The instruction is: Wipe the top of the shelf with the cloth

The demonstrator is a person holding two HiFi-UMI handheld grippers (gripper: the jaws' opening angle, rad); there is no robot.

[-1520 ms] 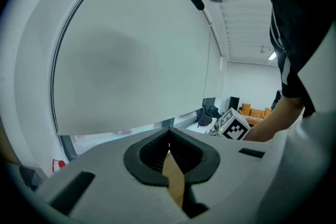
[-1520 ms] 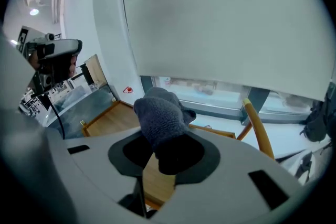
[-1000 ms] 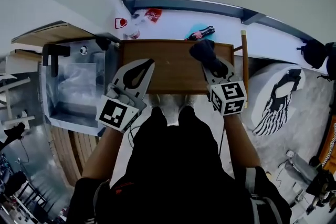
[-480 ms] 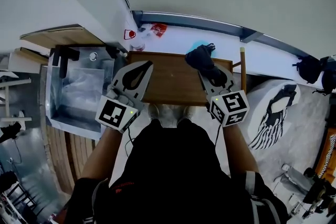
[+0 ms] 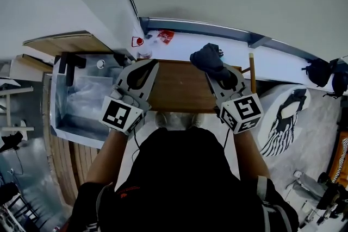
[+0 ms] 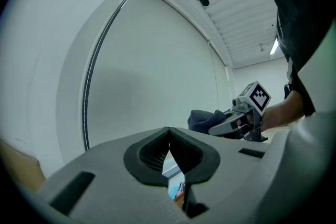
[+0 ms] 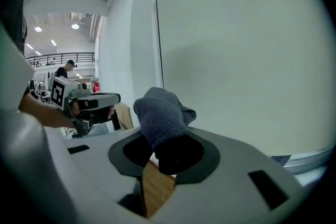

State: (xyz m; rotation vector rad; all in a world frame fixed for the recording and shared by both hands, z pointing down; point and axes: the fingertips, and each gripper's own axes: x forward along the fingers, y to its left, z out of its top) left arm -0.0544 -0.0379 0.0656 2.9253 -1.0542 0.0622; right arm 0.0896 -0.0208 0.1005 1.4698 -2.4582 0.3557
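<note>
Dark grey cloth [image 5: 205, 56] is pinched in the right gripper [image 5: 215, 70] jaws, at the far right edge of the wooden shelf top [image 5: 179, 89]. Left gripper [image 5: 151, 67] jaws are pressed together, with nothing between them, over the shelf's left end. Crumpled clear plastic [image 5: 84, 92] is seen inside the clear bin [image 5: 54, 100] beside the shelf.

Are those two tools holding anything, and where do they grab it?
The right tool pinches the dark cloth by one bunched end, the rest sticking out past its jaws. The left tool holds nothing.
</note>
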